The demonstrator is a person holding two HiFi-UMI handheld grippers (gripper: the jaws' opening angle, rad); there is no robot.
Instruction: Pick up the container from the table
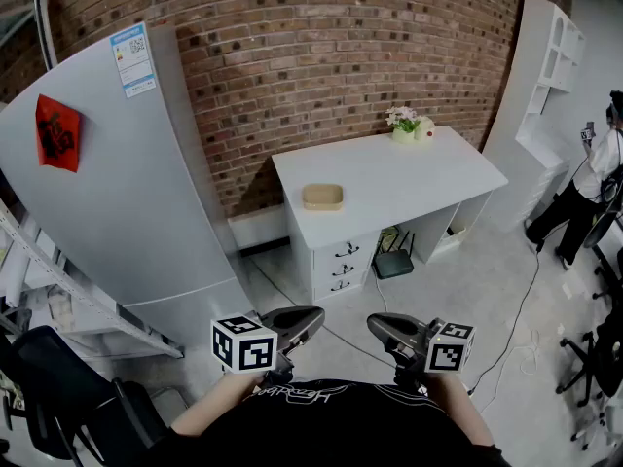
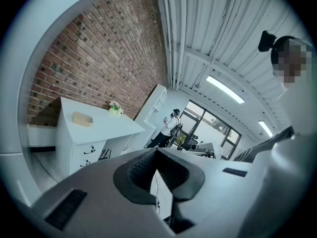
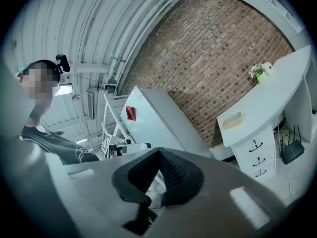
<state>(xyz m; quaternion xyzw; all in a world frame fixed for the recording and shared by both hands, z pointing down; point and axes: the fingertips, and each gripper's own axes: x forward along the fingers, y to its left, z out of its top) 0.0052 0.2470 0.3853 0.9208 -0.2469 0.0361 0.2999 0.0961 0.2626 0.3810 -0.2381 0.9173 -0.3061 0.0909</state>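
Container: shallow tan tray, flat on the left half of a white desk, at 12 o'clock from the grippers and well apart from them.
Left gripper: held low by the person's waist, tip turned inward. Its own view shows the jaw tips together with nothing between them.
Right gripper: mirrors it just beside, tip turned inward, jaw tips likewise together and empty.
Why held so: both look parked at rest close to the body. The reach seems not yet begun, and the person stands back from the desk, so a walk up likely comes first.
Why placed so: the container sits alone on bare desktop with room on every side, which should let either gripper come at its rim once the jaws are opened.
Around: tall grey fridge at 10 o'clock, and a brick wall behind. Flowers stand on the desk's far edge at 1 o'clock, well apart from the container. Drawers are under the desk, with a black router beside them.
Further off: a white shelf at 2 o'clock, another person at 3 o'clock, and a dark chair at 8 o'clock.
In the way: little. A thin cable trails over the floor at 3 o'clock, off the straight path to the desk.
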